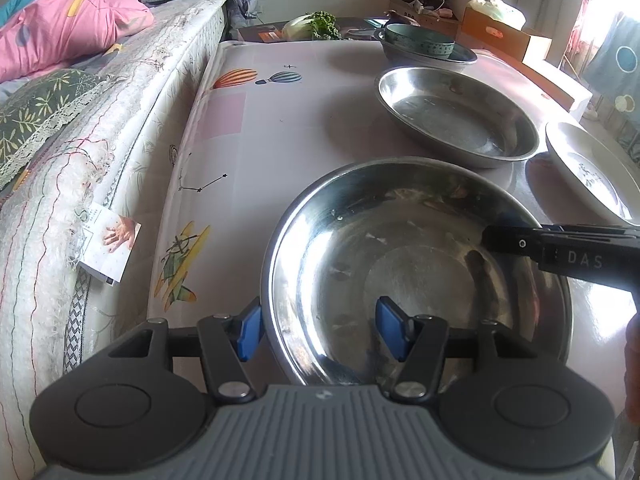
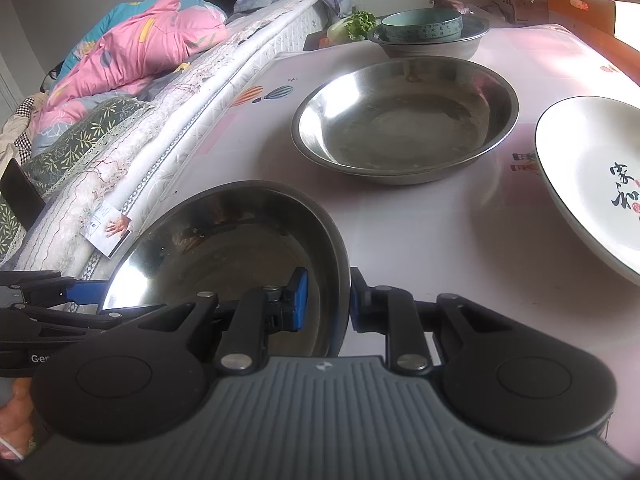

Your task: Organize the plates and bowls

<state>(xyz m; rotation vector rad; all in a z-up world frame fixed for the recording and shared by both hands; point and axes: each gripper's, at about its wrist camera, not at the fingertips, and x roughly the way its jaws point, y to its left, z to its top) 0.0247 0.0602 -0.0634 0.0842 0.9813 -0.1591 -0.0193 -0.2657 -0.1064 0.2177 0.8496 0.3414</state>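
Note:
A large steel bowl sits at the near edge of the table; it also shows in the right wrist view. My left gripper is open, its jaws astride the bowl's left rim, one blue pad outside and one inside. My right gripper straddles the bowl's right rim with a narrow gap; whether it pinches the rim is unclear. Beyond stands a second steel bowl, a white plate at the right, and a teal bowl nested in a steel basin.
The table has a pink printed cover. A mattress with pink bedding runs along its left side. Greens and cardboard boxes lie behind the far edge.

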